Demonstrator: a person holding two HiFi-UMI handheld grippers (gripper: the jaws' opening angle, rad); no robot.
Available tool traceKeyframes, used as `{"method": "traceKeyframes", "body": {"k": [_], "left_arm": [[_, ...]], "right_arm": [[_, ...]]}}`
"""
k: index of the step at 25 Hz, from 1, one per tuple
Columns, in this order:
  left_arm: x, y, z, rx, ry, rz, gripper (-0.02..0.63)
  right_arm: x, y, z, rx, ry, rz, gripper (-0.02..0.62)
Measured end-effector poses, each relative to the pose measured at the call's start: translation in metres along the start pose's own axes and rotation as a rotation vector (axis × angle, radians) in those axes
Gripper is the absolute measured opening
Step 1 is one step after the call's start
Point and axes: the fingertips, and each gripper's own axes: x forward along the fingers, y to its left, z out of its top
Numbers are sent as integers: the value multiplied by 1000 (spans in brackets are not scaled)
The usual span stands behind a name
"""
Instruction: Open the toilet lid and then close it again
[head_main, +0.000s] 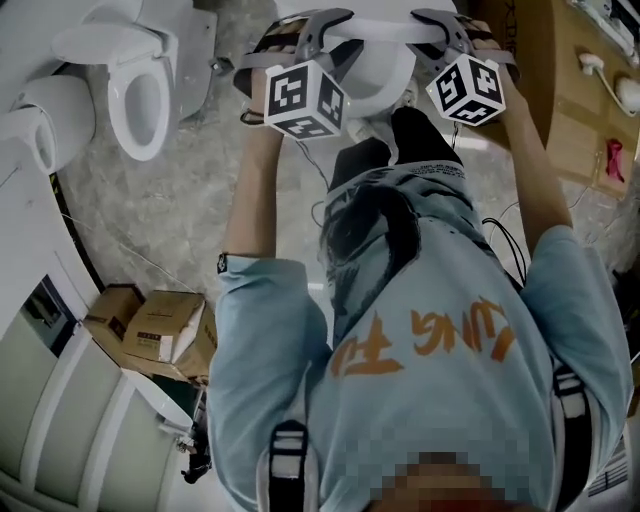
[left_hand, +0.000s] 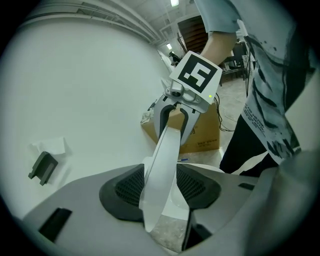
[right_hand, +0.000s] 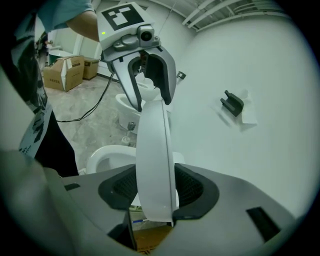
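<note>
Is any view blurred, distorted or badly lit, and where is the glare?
Head view: dim, soft light, no hard shadows. Left gripper view: strong fisheye bending, black corners, a ceiling lamp glares at the top; the toilet lid is sharp. Right gripper view: the same bending, the white wall bright and flat.

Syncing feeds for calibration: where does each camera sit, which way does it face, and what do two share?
Head view: on the person's head, facing steeply down at the shirt, both arms, and the left gripper and right gripper holding the toilet lid.
Left gripper view: on the left gripper, looking along its jaws, shut on the lid, toward the right gripper; arm and shirt at right.
Right gripper view: mirrored, facing the left gripper; a hand top left.
Shared: the lid, from opposite ends.
</note>
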Motion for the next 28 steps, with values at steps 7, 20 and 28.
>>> {"method": "traceKeyframes", "body": {"k": [7, 20, 28], "left_arm": [[-2, -52, -14, -24, -3, -52, 210], [15, -135, -58, -126, 43, -137, 166], [37, -184, -76, -162, 72, -185, 160]], "right_arm": [[-1, 56, -9, -75, 28, 86, 233], [22, 147, -28, -67, 53, 274, 267], [34, 193, -50, -64, 53, 380, 278]]}}
